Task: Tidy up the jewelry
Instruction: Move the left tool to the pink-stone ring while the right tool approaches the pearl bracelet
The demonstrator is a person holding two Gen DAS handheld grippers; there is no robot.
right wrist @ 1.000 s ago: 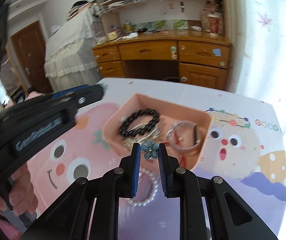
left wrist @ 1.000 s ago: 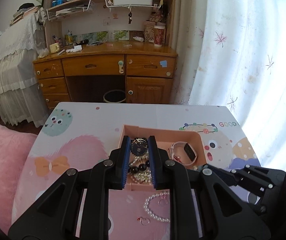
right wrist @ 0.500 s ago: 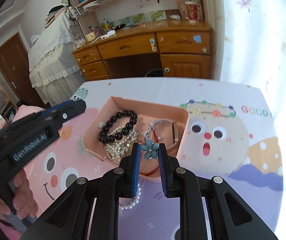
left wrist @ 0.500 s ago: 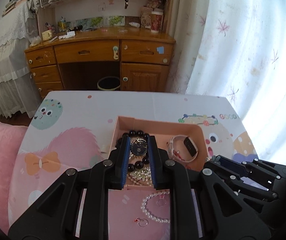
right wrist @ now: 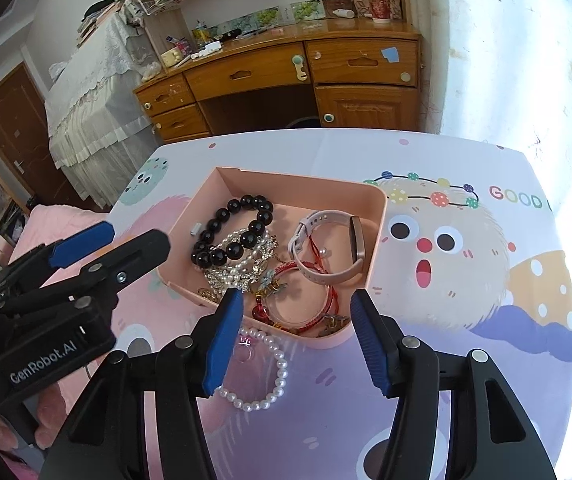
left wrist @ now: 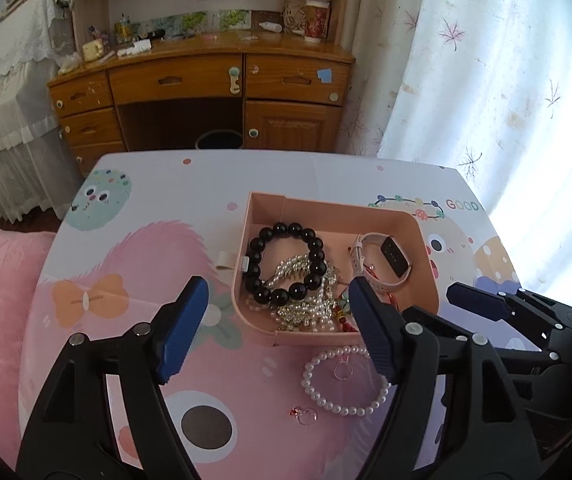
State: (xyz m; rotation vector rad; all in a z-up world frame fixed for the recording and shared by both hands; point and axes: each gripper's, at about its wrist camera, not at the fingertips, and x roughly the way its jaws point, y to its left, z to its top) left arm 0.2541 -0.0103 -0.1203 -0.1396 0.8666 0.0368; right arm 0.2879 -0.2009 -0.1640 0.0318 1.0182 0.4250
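Two claws, left claw [left wrist: 276,330] and right claw [right wrist: 295,334], have just been opening and stand spread, empty; most jewelry fills the pink tray [right wrist: 377,216], but the pearl bracelet [right wrist: 268,376] and rings [left wrist: 305,414] lie at my desk's near edge.

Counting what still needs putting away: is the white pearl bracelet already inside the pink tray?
No, the pearl bracelet lies on the tablecloth just outside the near wall of the pink tray.

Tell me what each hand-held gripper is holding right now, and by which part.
Nothing is held. The left hand-held gripper and right hand-held gripper have just been opening; both stand open and empty over the pink tray.
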